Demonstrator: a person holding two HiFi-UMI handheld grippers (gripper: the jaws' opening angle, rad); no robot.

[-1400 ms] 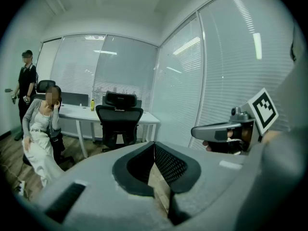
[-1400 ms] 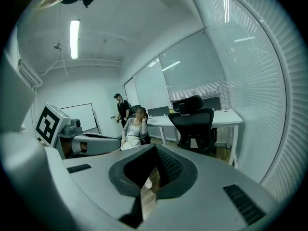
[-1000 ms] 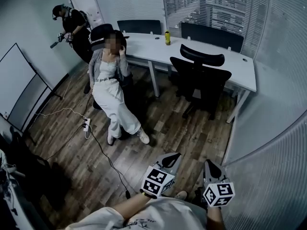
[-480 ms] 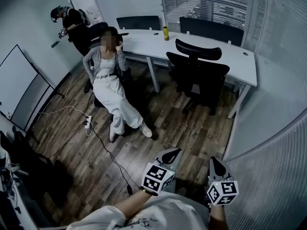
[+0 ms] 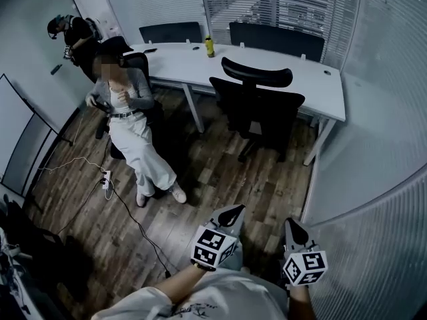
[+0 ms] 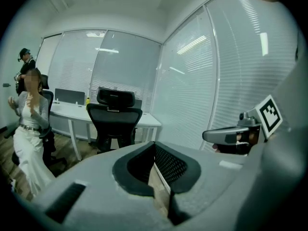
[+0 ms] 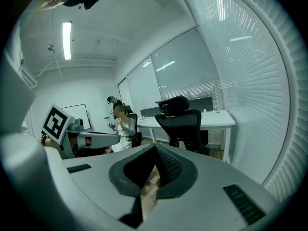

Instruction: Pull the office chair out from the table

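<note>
**Office chair [image 5: 257, 109] at table [image 5: 319, 89], not yet gripped**
Left gripper [image 5: 232, 212] and right gripper [image 5: 292, 225]: jaws together, empty, well short of it. The chair is probably heavy but free-rolling; grasp the rigid backrest top below the headrest [image 5: 257, 77].

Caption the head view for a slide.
Left claw and right claw, shut, face the office chair at the table.

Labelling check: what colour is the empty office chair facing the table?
Black; the office chair shows best in the head view.

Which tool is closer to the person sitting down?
Left. The left tool is off to the right of the seated person; the right tool is farther right, beside the blinds.
</note>
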